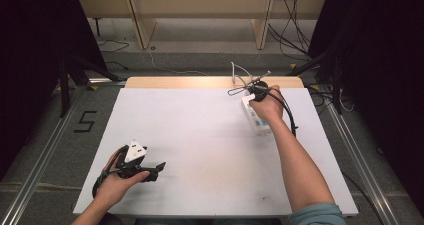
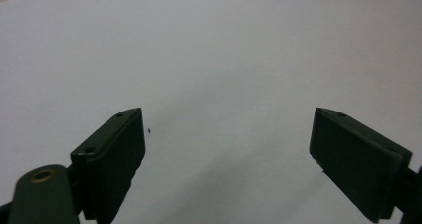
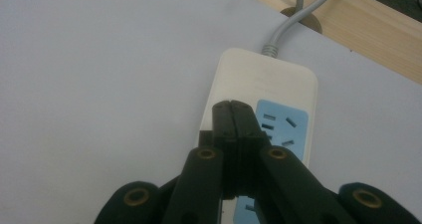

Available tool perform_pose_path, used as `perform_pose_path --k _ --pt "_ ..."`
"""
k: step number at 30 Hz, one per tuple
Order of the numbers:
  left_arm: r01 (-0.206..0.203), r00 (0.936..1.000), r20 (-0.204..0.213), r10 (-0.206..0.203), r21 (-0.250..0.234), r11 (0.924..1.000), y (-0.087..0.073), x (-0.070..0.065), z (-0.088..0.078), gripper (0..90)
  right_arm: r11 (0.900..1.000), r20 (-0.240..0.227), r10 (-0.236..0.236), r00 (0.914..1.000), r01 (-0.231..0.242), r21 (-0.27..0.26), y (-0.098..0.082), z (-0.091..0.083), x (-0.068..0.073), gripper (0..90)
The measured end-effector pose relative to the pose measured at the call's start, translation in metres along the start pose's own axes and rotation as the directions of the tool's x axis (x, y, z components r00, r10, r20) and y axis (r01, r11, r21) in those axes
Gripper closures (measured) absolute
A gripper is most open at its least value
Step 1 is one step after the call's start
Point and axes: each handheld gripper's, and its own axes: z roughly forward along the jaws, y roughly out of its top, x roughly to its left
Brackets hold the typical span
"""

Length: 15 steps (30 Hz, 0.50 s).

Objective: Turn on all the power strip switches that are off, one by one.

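Note:
A white power strip (image 1: 259,122) with blue socket panels lies at the table's far right; its grey cable (image 3: 292,18) leads off its far end. My right gripper (image 1: 256,96) is over the strip's cable end. In the right gripper view the strip (image 3: 278,87) lies under the right gripper (image 3: 233,104), whose jaws are pressed flat together with nothing between them, tips just above or touching the casing beside a blue panel. My left gripper (image 1: 156,171) hovers low at the near left and points right. The left gripper (image 2: 229,129) is open, with bare white surface between its jaws.
A white sheet (image 1: 200,135) covers the table, and a strip of bare wood (image 1: 200,81) shows along the far edge. The cable drops through a hole (image 3: 309,21) in that wood. Loose wires (image 1: 240,82) lie behind the strip. Metal rails and floor flank the table.

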Motion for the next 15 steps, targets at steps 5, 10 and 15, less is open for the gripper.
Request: perform_pose_path --k 5,10,15 --pt "-0.002 1.0 0.0 0.002 0.0 1.0 0.0001 -0.0005 0.0 14.2 1.0 -0.002 -0.004 1.0 0.004 0.004 -0.0005 -0.0018 0.0005 90.0" --pt "-0.003 1.0 -0.003 0.003 -0.002 1.0 0.0003 -0.0013 0.0001 14.2 1.0 -0.007 0.001 1.0 -0.001 0.008 -0.0025 -0.0041 0.0004 90.0" --pt "-0.003 1.0 -0.002 0.003 -0.003 1.0 0.0003 -0.0014 0.0002 14.2 1.0 -0.004 0.004 1.0 -0.004 0.007 -0.0051 -0.0085 -0.0011 90.0"
